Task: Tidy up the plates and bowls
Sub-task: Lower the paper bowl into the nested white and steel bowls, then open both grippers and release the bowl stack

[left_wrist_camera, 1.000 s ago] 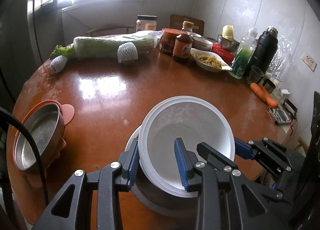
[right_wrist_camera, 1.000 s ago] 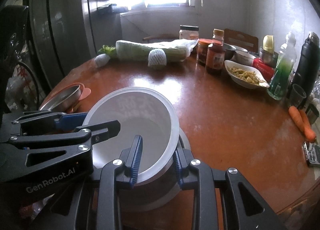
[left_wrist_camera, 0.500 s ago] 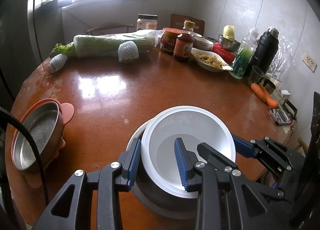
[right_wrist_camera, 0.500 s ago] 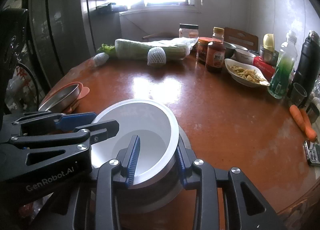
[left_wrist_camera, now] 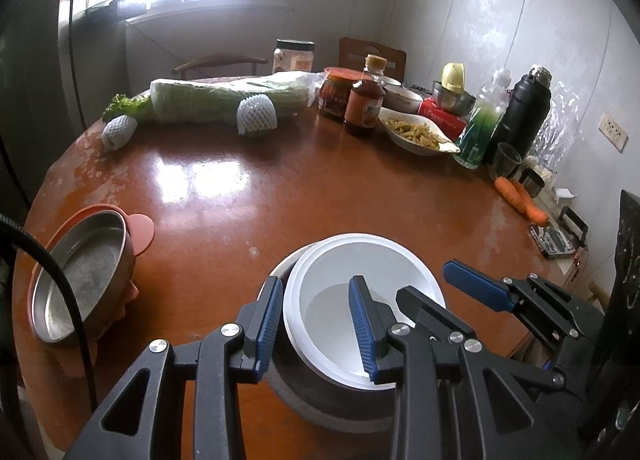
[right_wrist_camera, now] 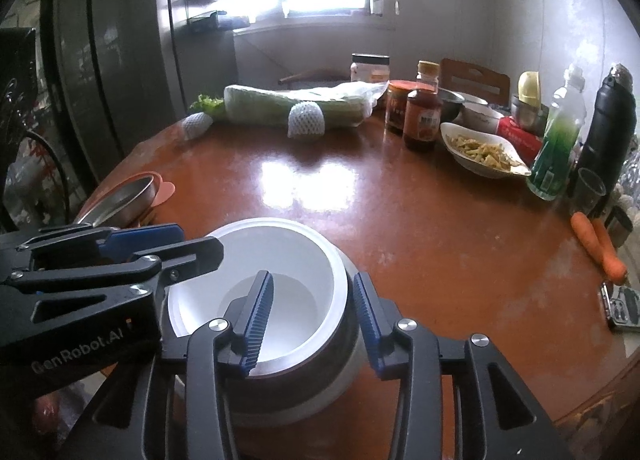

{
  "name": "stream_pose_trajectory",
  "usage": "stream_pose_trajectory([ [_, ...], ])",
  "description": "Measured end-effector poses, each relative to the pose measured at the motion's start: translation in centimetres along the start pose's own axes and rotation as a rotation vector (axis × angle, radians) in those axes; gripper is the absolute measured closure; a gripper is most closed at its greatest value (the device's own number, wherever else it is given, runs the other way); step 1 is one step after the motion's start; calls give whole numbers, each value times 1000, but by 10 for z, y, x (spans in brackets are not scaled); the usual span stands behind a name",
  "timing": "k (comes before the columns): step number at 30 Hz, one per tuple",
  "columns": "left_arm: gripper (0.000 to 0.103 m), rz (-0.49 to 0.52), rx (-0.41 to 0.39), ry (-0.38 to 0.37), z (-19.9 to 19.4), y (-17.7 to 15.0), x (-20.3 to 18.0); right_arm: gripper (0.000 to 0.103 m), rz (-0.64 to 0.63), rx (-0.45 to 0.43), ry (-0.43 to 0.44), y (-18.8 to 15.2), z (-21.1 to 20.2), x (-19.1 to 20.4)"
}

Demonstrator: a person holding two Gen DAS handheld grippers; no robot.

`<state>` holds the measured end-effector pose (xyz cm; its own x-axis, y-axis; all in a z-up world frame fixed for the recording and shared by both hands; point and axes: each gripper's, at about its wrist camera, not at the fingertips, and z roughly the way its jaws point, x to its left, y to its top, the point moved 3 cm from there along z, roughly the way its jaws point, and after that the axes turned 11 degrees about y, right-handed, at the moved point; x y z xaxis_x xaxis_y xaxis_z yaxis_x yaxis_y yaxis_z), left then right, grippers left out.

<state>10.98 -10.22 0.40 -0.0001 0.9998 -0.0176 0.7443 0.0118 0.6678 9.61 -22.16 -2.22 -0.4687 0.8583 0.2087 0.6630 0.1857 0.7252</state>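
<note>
A white bowl (left_wrist_camera: 384, 260) (right_wrist_camera: 280, 252) sits nested level inside a grey metal bowl (left_wrist_camera: 320, 404) (right_wrist_camera: 304, 380) near the front edge of the brown round table (left_wrist_camera: 240, 219). My left gripper (left_wrist_camera: 314, 282) (right_wrist_camera: 196, 240) straddles the white bowl's left rim, one finger outside and one inside, with a gap at the inner pad. My right gripper (right_wrist_camera: 312, 276) (left_wrist_camera: 436, 284) straddles the near right rim of both bowls. Its jaws are opening and the pads stand off the walls. A steel dish in an orange holder (left_wrist_camera: 80, 276) (right_wrist_camera: 124, 195) lies at the left.
Along the far side stand a wrapped cabbage (left_wrist_camera: 224, 99), sauce jars (left_wrist_camera: 364, 107), a white dish of food (left_wrist_camera: 416, 131), a green bottle (left_wrist_camera: 480, 127) and a black flask (left_wrist_camera: 520, 115). Carrots (left_wrist_camera: 520, 195) lie at the right edge. A black cable (left_wrist_camera: 60, 284) crosses the steel dish.
The white bowl, raised and tilted a second ago, has sunk level into the grey bowl. The right jaws have widened off its rim. The left gripper keeps the same gap.
</note>
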Motion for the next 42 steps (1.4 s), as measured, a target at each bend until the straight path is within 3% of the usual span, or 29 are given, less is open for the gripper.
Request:
stream_pose_trajectory([
  [12, 64, -27, -63, 36, -26, 9, 15, 40, -21, -68, -63, 12, -26, -4],
  [26, 59, -93, -106, 54, -56, 12, 44, 30, -3, -150, -124, 26, -73, -17],
  [42, 55, -93, -18, 14, -31, 0, 40, 30, 21, -70, -83, 12, -52, -20],
])
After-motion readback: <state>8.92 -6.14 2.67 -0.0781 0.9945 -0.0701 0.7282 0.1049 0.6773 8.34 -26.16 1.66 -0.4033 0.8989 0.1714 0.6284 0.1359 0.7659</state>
